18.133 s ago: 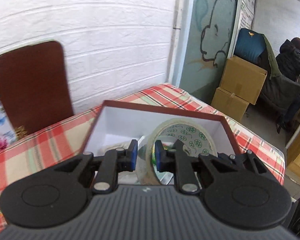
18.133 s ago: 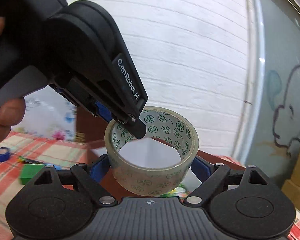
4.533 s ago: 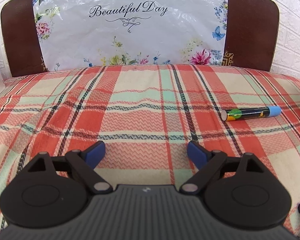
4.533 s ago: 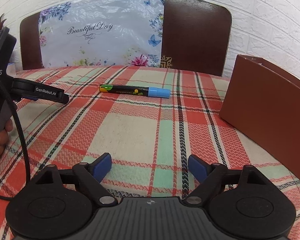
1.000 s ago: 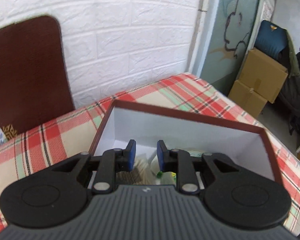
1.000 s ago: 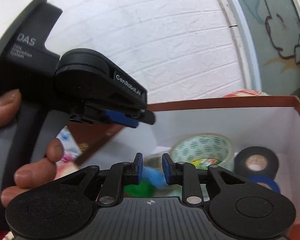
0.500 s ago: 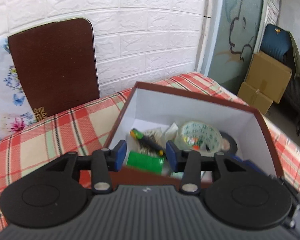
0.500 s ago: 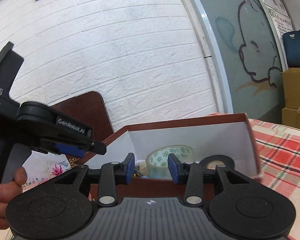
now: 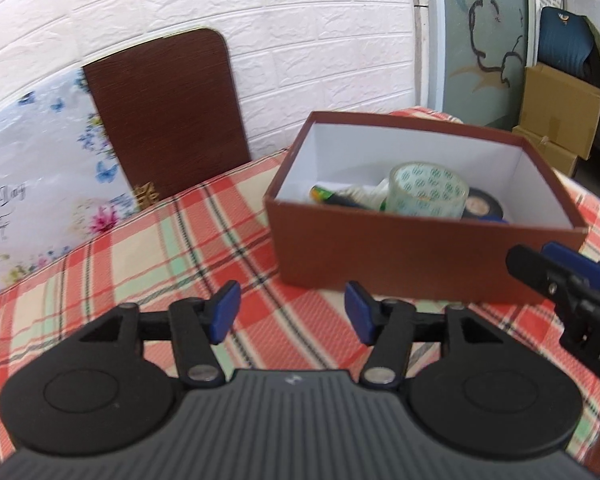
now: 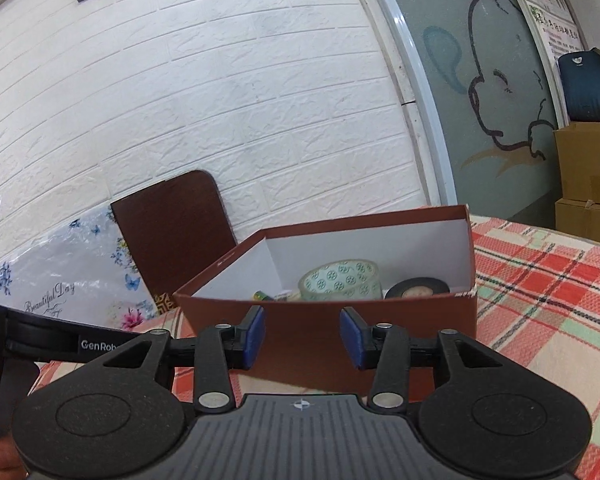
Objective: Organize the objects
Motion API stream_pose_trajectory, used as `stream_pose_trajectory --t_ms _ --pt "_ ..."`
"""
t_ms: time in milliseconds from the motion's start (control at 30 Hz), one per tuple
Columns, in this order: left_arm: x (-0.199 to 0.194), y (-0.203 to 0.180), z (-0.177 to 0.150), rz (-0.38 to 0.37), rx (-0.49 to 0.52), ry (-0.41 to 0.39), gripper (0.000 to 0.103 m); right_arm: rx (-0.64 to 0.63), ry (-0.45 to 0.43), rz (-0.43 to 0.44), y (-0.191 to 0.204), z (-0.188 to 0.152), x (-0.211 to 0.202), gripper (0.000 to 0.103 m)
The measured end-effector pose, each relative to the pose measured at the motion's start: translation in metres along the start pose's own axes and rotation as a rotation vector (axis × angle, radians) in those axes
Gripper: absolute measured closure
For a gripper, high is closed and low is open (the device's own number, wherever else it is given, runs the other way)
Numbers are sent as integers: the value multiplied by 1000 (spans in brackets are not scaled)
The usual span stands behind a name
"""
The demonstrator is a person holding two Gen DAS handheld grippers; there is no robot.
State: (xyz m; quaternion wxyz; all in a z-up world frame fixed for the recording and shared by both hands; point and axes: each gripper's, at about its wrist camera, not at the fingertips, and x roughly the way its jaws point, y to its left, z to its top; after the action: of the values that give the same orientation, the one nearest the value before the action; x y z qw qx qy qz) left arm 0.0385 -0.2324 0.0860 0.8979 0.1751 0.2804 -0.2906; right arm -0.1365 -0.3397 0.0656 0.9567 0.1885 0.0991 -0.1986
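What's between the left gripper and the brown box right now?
Only bare plaid tablecloth, as the left wrist view shows; nothing lies between the open left gripper and the brown box.

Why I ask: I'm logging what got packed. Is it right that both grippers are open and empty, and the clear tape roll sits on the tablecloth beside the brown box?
Not quite. The clear tape roll sits inside the brown box, not beside it, as the left wrist view shows. The left gripper and right gripper are open and empty.
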Motion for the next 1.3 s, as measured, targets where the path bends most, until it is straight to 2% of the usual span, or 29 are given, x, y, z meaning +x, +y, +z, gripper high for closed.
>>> stream_pose_trajectory --t_ms 167,333,400,467,633,800,1133,1300 --pt "-11 8 -13 36 -20 2 30 -13 28 22 11 -4 -6 52" --pt "-17 19 -25 38 -55 17 26 -33 51 38 20 -10 -9 43" --pt "-19 22 -31 45 -57 20 14 -43 61 42 25 -13 -10 42" --pt "-22 25 -36 58 -59 17 8 -49 73 51 29 -15 -10 41" --pt "-29 28 -46 75 -54 6 0 -74 82 64 39 -18 -11 39" --pt "-32 32 -51 67 -66 0 0 -91 78 62 46 -20 -14 37" --pt "-31 35 -59 111 -73 34 0 -88 84 47 48 -22 -14 26" --pt "-29 30 -65 155 -35 48 0 -71 95 35 47 -25 -12 18"
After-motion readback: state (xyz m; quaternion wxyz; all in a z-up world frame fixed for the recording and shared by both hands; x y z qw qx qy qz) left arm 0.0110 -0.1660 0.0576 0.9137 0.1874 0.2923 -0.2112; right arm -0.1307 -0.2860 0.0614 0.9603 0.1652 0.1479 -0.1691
